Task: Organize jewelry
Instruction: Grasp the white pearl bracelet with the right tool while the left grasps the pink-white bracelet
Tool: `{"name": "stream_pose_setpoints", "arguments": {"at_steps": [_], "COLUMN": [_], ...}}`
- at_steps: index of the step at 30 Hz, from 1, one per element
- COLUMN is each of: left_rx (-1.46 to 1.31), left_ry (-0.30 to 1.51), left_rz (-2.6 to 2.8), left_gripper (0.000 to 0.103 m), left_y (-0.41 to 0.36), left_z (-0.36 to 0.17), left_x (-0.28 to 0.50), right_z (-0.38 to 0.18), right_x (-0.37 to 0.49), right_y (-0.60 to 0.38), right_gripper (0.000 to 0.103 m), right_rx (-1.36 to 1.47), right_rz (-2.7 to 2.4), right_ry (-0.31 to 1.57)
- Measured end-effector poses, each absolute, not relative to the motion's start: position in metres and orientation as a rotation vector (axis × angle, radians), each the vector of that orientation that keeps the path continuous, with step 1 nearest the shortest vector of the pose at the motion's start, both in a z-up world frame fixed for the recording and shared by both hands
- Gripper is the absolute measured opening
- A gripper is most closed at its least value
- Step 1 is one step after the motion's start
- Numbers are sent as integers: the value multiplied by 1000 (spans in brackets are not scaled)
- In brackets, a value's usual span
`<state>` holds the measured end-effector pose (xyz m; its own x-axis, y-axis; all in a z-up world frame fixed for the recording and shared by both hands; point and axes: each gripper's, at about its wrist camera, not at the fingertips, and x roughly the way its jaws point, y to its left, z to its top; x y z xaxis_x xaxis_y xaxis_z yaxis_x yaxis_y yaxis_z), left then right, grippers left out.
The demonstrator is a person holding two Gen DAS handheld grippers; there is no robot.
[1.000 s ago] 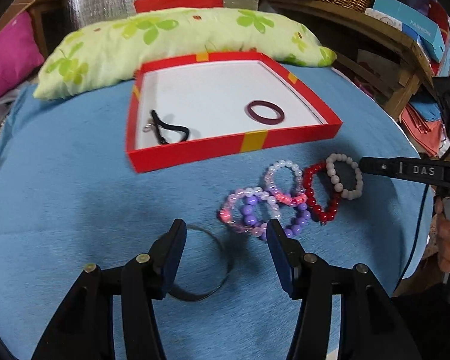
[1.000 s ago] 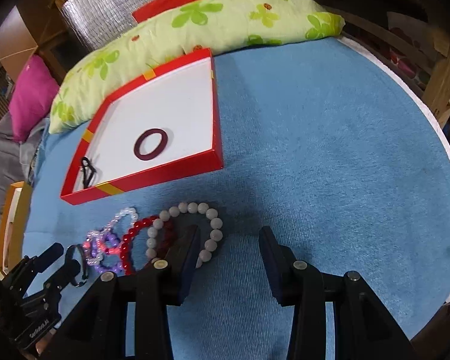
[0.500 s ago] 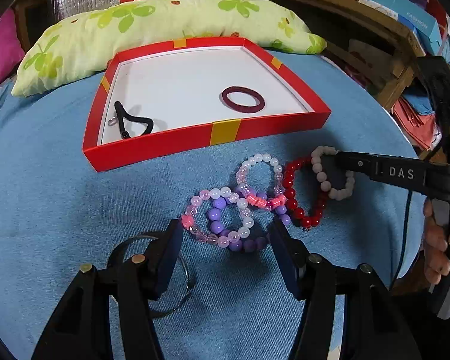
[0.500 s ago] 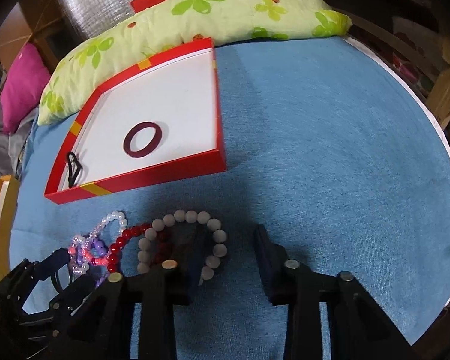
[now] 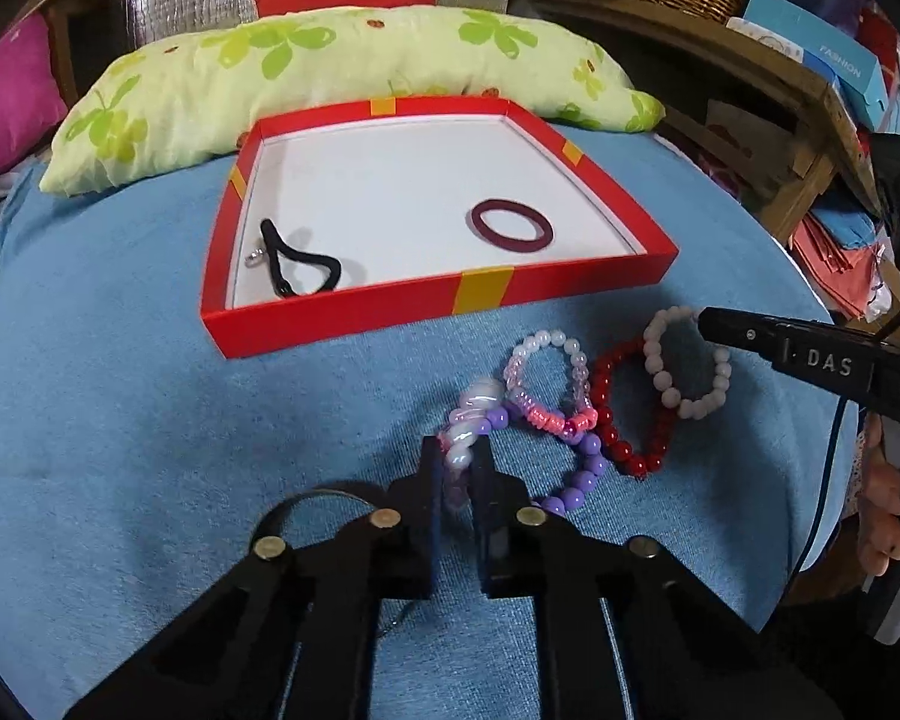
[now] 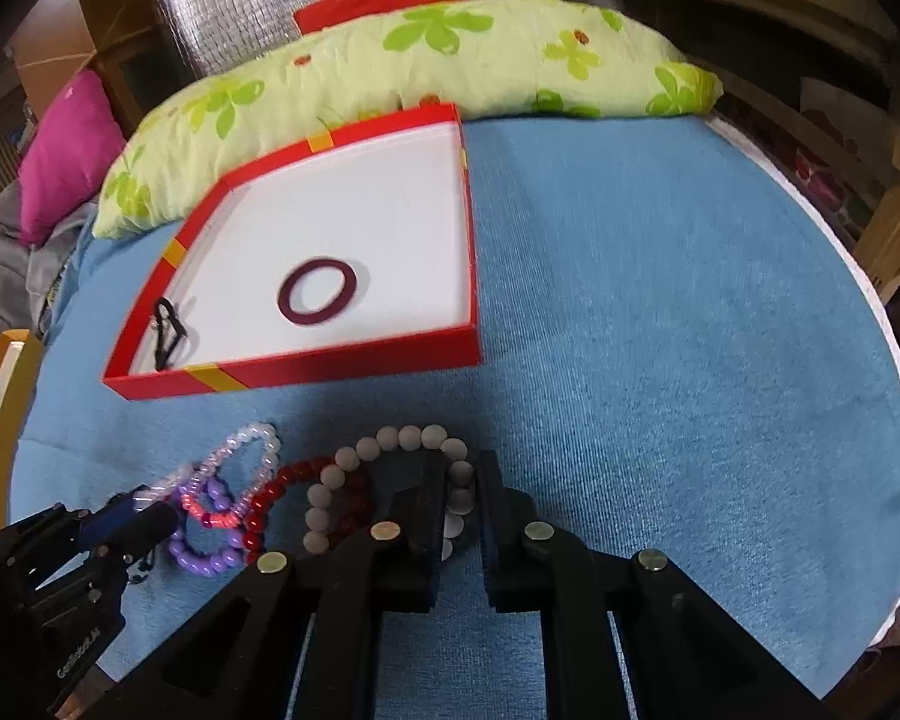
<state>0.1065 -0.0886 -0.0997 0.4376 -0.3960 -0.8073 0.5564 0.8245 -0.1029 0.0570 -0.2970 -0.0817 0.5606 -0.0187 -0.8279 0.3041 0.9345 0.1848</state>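
On the blue cloth [image 5: 120, 420] in the left wrist view, the left gripper [image 5: 457, 474] has its jaws clamped on a pale lilac bead bracelet [image 5: 471, 420], which rises between the fingers. A purple bead bracelet [image 5: 576, 468] lies just beside it, touching a clear and pink bracelet [image 5: 546, 384]. Next come a red bead bracelet [image 5: 624, 420] and a white bead bracelet [image 5: 684, 372], each overlapping its neighbour. The right gripper [image 5: 708, 321] reaches in from the right edge, its tip at the white bracelet. A thin dark hoop [image 5: 306, 501] lies partly hidden behind the left gripper. Beyond the row stands a red tray [image 5: 354, 315] holding a black cord [image 5: 300, 267] and a maroon ring [image 5: 512, 227], well apart. A flowered pillow [image 5: 306, 78] lies behind the tray.

In the right wrist view, the right gripper [image 6: 463, 480] is closed on the white bead bracelet [image 6: 390, 438], with beads pinched between its fingers. The red bracelet [image 6: 282, 486] overlaps it on the left. The left gripper [image 6: 150, 519] sits at the lower left, among the lilac and purple beads [image 6: 204, 558]. The tray [image 6: 330, 360] lies beyond, holding the ring [image 6: 318, 291] and the cord [image 6: 168, 330].
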Motion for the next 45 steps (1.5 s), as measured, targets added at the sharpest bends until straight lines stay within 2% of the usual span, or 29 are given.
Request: {"name": "stream_pose_setpoints", "arguments": {"at_steps": [15, 22, 23, 26, 28, 30, 32, 35, 45], "left_rx": [151, 204, 206, 200, 203, 208, 222, 251, 230], "left_ry": [897, 927, 932, 945, 944, 945, 940, 938, 989], "left_rz": [-603, -564, -561, -567, -581, -598, -619, -641, -616], "left_gripper": [8, 10, 14, 33, 37, 46, 51, 54, 54], "left_y": [-75, -74, -74, -72, -73, -76, -80, -86, -85], "left_z": [-80, -89, -90, -92, -91, -91, -90, -92, -101], "left_x": [110, 111, 111, 111, 108, 106, 101, 97, 105], "right_z": [-46, -52, -54, -62, -67, -71, -74, -78, -94], "right_x": [44, 46, 46, 48, 49, 48, 48, 49, 55], "right_y": [-292, -294, -296, -303, -310, -316, -320, -322, -319], "right_gripper": [11, 11, 11, 11, 11, 11, 11, 11, 14], "right_rx": [367, 361, 360, 372, 381, 398, 410, 419, 424], "right_rz": [-97, -129, -139, -178, -209, -220, -225, -221, -217], "right_ry": [795, 835, 845, 887, 912, 930, 945, 965, 1064]}}
